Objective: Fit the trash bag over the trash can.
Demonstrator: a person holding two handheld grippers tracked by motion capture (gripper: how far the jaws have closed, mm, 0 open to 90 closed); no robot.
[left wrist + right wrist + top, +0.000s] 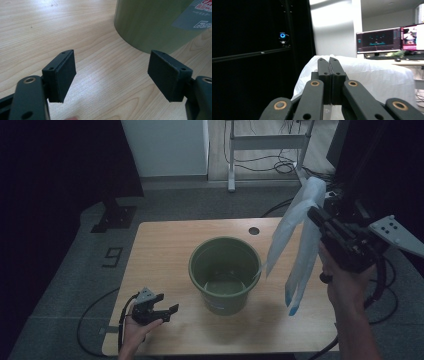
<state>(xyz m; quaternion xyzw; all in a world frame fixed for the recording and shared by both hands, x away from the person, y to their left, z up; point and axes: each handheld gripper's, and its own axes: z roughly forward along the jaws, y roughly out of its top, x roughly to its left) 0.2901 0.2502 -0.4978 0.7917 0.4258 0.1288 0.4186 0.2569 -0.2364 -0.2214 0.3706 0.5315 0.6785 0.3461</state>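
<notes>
Resting low at the near left of the wooden table [165, 245], left gripper [167, 312]: held in a hand [134, 330], jaws spread wide with nothing between them; the left gripper view has its two black pads [62, 75] apart over bare wood grain, the lower wall of the bucket just beyond them on the right. Cable [92, 315]: trails from this gripper off the near left edge of the table to the floor. Green bucket [225, 270]: upright at the middle of the table, mouth open, a printed label [197, 15] on its outer wall; well apart from the left gripper in the high view. Round hole [254, 230]: in the tabletop, far side, just beyond the bucket. White plastic bag [295, 240]: hanging in the air to the right of the bucket, above the right part of the table, blue at its lower tips, its upper edge pinched in the right gripper [316, 214]. Right gripper: raised at the right, held in a hand [345, 285], jaws pressed together on the bag; in the right gripper view white film [372, 75] bulges out beyond the closed tips. Monitors [387, 40]: lit, far right in that view.
</notes>
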